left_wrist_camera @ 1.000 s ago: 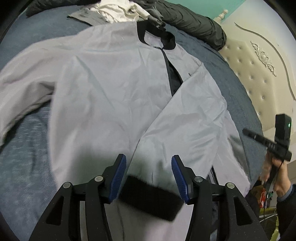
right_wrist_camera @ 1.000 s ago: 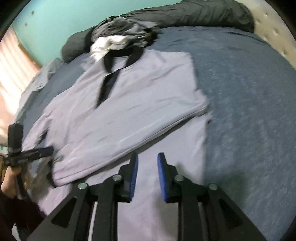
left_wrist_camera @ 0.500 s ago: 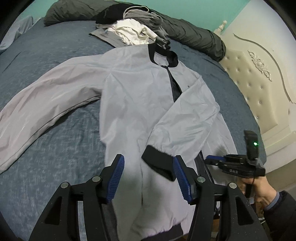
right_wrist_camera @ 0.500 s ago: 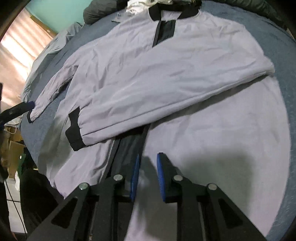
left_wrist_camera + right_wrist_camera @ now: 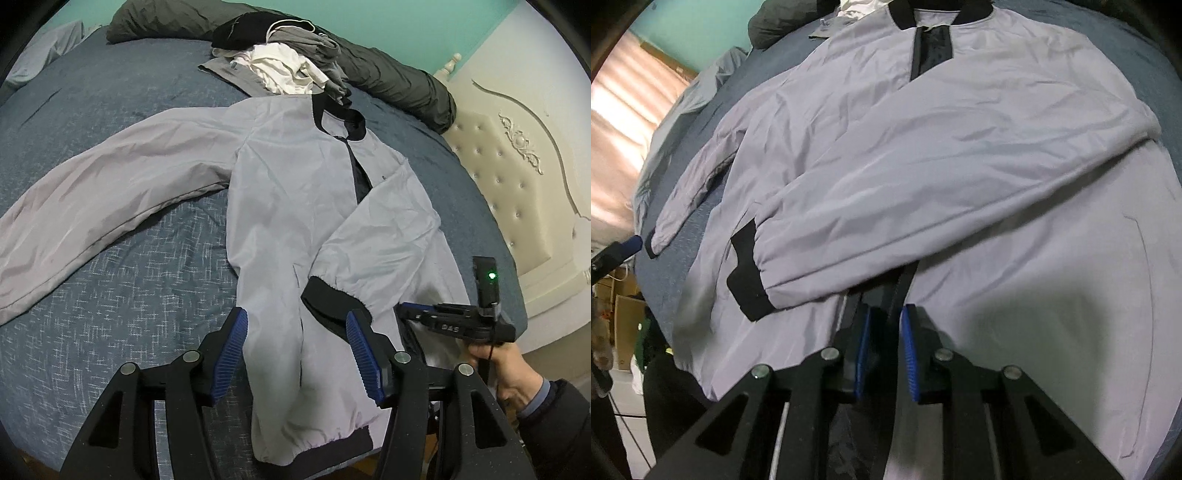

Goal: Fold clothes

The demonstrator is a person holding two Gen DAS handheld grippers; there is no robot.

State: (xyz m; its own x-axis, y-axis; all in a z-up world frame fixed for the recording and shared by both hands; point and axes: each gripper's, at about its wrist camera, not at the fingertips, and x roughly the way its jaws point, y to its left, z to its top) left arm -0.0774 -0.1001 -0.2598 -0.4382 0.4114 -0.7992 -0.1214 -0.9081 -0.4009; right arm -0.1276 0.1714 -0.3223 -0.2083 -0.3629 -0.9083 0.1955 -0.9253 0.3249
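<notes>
Left gripper (image 5: 297, 347) hovers wide open over the jacket (image 5: 291, 206), which lies face-up on the bed (image 5: 122, 288), one sleeve (image 5: 373, 254) folded across. Right gripper (image 5: 884, 354), narrowly parted, holds nothing. For the spread sleeve (image 5: 110, 206), I'd pinch near the cuff and lay it flat.
</notes>
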